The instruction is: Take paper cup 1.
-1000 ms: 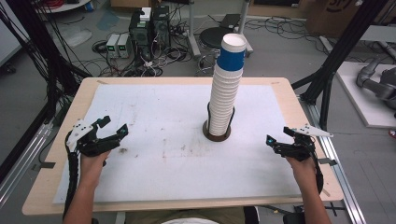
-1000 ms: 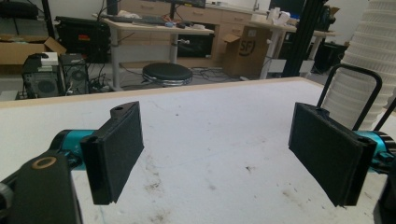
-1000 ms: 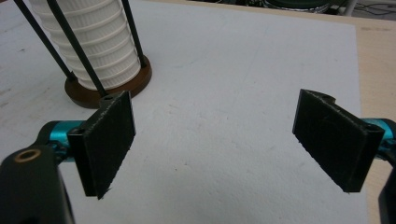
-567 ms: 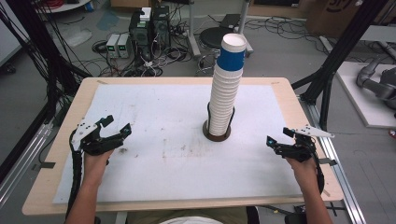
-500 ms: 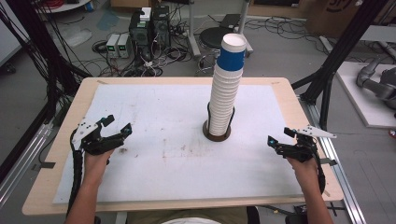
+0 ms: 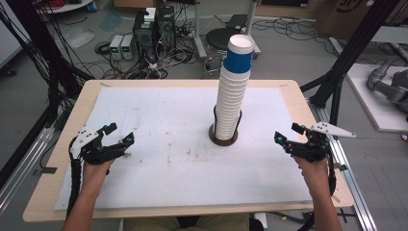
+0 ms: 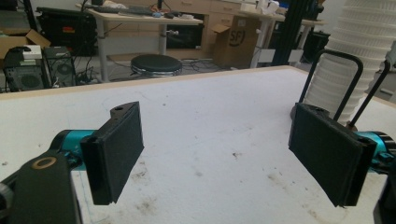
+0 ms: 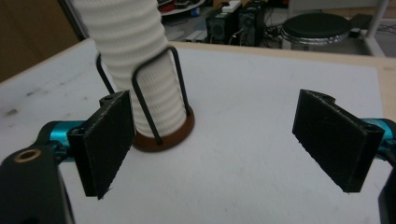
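High view: tall cup stack [image 6: 232, 91] in wire holder [image 6: 224, 134], likely toppled by careless sideways knock. Left gripper [image 6: 120, 136], right gripper [image 6: 286, 134]: wide open, empty, well apart from stack.

"sf" on cardboard box [image 7: 232, 41]

cup stack [image 6: 233, 91] in holder [image 6: 223, 137], mid-table [image 6: 159, 216]

Left gripper [image 7: 217, 163] jaws wide apart, nothing between them, over the stained white table [image 7: 210, 121]. Tall ribbed stack of white paper cups [image 7: 355, 51] in a black wire holder [image 7: 336, 79], far right. Black round stool [image 7: 155, 64] beyond the table.
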A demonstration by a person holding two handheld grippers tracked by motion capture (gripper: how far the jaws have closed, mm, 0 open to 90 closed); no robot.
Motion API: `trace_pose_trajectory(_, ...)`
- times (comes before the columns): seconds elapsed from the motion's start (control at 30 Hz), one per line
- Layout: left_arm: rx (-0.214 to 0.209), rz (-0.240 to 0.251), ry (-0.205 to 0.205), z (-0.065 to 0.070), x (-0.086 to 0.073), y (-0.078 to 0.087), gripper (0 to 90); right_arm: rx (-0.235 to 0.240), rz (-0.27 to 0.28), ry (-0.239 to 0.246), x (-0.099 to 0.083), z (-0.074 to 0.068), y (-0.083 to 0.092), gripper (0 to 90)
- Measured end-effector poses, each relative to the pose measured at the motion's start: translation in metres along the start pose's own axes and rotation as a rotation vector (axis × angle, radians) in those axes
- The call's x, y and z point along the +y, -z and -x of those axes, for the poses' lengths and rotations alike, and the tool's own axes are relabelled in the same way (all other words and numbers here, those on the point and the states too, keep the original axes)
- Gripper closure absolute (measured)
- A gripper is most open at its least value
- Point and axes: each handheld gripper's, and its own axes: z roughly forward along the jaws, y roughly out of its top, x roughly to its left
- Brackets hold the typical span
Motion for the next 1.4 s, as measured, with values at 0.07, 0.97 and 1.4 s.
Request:
trace_pose_trajectory(0.07,-0.004,0.001,-0.009,0.002,0.002,0.0,17.7,0.012,-0.001,0.009,0.01,-0.003,-0.001,13.3)
trace_pose_trajectory(0.97,-0.037,-0.029,0.01,0.008,-0.005,-0.005,17.7,0.143,0.027,0.284,0.224,-0.088,-0.031,13.4)
trace_pose_trajectory(1.4,-0.027,-0.03,0.024,0.004,-0.007,-0.002,17.7,0.107,-0.064,0.295,0.248,-0.1,-0.062,13.4)
